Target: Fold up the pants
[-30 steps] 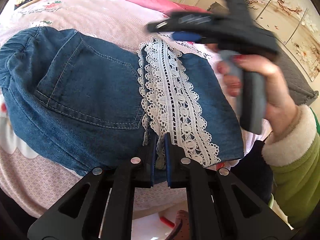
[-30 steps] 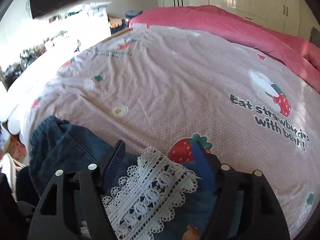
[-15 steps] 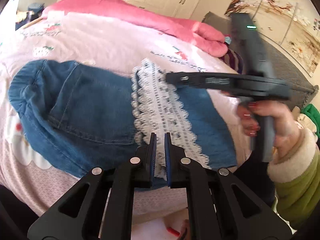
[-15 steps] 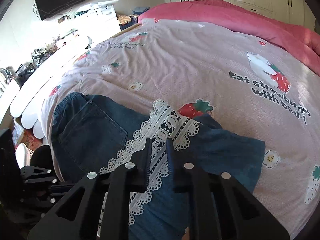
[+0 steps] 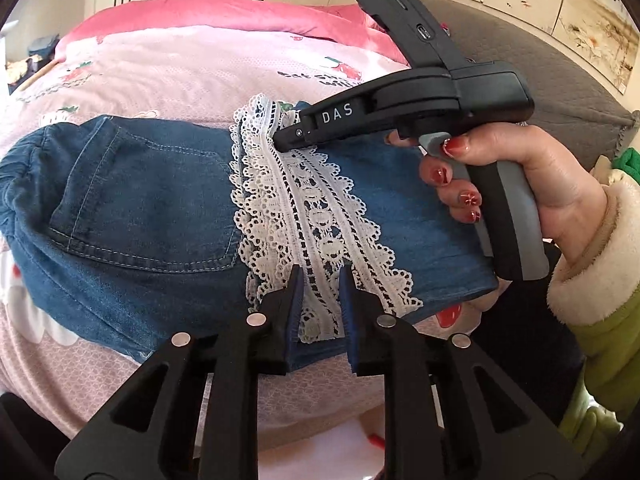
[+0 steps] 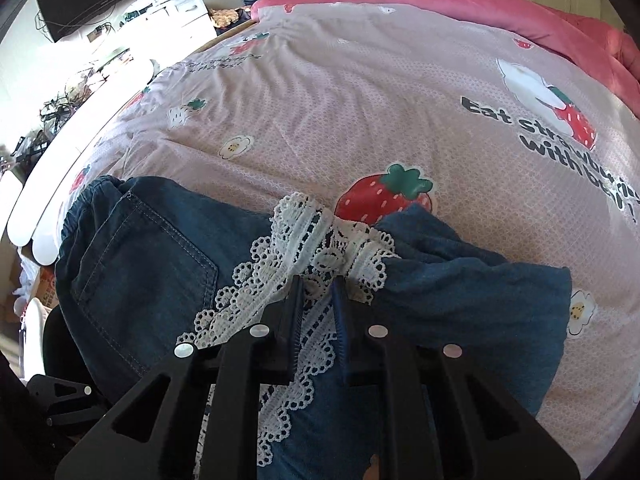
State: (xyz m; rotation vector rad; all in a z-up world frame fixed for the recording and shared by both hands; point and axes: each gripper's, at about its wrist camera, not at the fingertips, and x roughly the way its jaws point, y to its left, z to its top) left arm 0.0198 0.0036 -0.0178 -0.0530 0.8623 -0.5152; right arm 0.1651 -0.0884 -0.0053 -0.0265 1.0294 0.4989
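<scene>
White capitals "DAS" stood on the black side of the right gripper [image 5: 280,142], seen from the left wrist camera up and to the right of the left jaws' tips. On the pink bedspread [image 6: 360,120], far beyond the right jaws and off to their right, black lettering read "Eat straw…" on one line and "with bea… !" on the line below, the middle of each cut short by the curve of the view. A smaller printed line lay farther off, ahead and to the left of those jaws, too small and wrinkled to read.
</scene>
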